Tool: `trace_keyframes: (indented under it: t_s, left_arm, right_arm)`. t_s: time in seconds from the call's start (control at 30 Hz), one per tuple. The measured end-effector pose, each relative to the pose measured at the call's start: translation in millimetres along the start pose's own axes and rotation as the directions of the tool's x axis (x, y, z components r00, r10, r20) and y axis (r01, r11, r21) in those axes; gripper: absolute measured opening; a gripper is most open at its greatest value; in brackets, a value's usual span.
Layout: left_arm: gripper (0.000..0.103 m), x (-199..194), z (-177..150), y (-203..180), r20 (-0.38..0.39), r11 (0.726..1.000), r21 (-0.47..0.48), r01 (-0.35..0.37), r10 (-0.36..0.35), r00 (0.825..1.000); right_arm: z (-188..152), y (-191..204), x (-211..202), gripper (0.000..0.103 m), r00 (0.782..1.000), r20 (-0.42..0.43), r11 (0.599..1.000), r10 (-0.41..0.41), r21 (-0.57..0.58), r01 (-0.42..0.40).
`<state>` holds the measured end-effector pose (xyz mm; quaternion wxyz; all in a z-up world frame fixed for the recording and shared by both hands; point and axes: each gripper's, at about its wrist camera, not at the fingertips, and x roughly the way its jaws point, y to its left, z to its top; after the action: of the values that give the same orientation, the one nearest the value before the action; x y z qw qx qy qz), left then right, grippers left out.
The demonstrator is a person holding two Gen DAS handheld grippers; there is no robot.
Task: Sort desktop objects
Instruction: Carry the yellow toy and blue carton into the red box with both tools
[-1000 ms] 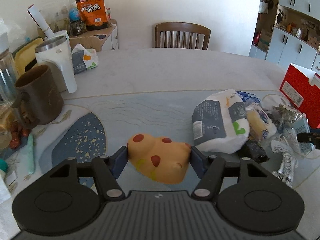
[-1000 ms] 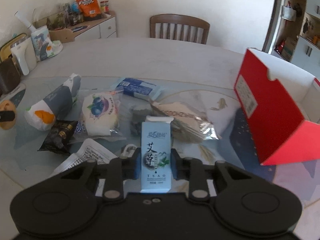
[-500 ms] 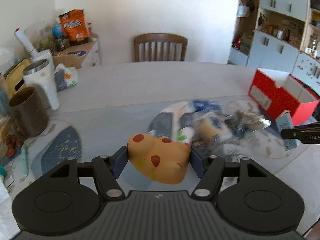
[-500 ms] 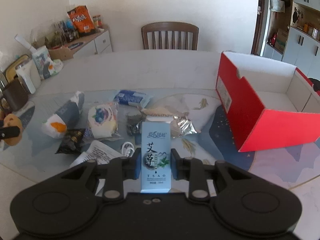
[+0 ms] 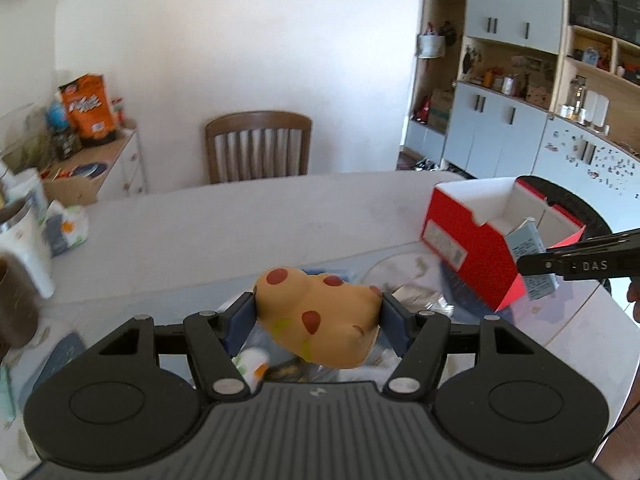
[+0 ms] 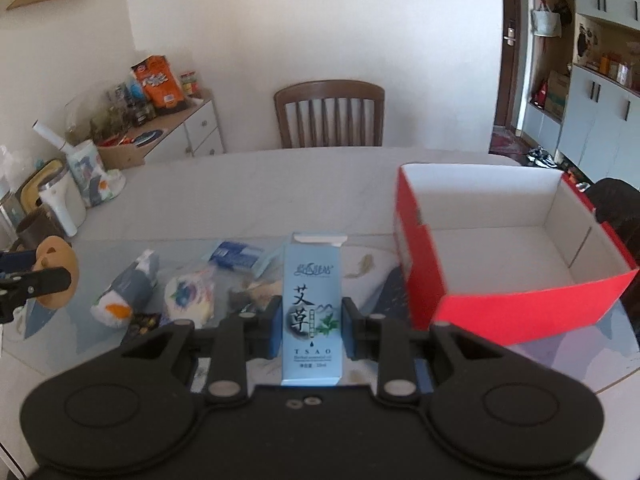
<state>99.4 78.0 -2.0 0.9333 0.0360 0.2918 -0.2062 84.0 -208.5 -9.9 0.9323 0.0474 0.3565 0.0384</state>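
My left gripper (image 5: 318, 320) is shut on a yellow squishy toy (image 5: 320, 314) with red spots, held above the table. An upright light blue carton (image 6: 312, 304) with Chinese print sits between the pads of my right gripper (image 6: 311, 328), which is shut on it. In the left wrist view the right gripper (image 5: 532, 270) with its blue carton (image 5: 528, 242) hangs in front of an open red box (image 5: 468, 236). The red box (image 6: 420, 252) with its white inside stands at the right in the right wrist view. The left gripper (image 6: 52, 280) and the toy (image 6: 56, 260) show at that view's left edge.
Several snack packets (image 6: 188, 296) and a blue pouch (image 6: 236, 254) lie on the glass-topped table (image 6: 248, 196). A brown mug (image 5: 14, 308), a white kettle (image 6: 60, 200) and tissue packs stand at the left. A wooden chair (image 5: 258, 146) is behind the table, and cabinets (image 5: 500, 120) fill the right.
Both grippers have risen and swung right towards the red box, each keeping its load. The packets have slid low and partly behind the left gripper, and the box now looms larger.
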Motion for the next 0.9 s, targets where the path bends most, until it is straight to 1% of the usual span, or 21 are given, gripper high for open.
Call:
trace_keyframes:
  t_s: [0.13,0.3,0.57,0.9]
  left_arm:
    - [0.066,7,14,-23,0.020,1.000,0.031,0.007,-0.008,1.000]
    - [0.066,19,27,-57,0.028,0.997,0.063,0.037,-0.038,0.999]
    - [0.066,38,46,-107,0.040,0.994,0.088,0.066,-0.070,0.997]
    - [0.066,69,65,-164,0.031,0.990,0.120,0.077,-0.081,0.996]
  right_arm:
    - [9,-21,0,0.028,1.000,0.007,1.000,-0.018,0.015,0.018]
    - [17,-48,1,0.028,1.000,0.007,0.999,-0.020,0.035,0.020]
    - [31,-92,6,0.028,1.000,0.006,0.999,-0.023,0.047,0.023]
    - [42,-140,18,0.028,1.000,-0.019,0.999,-0.017,0.031,0.018]
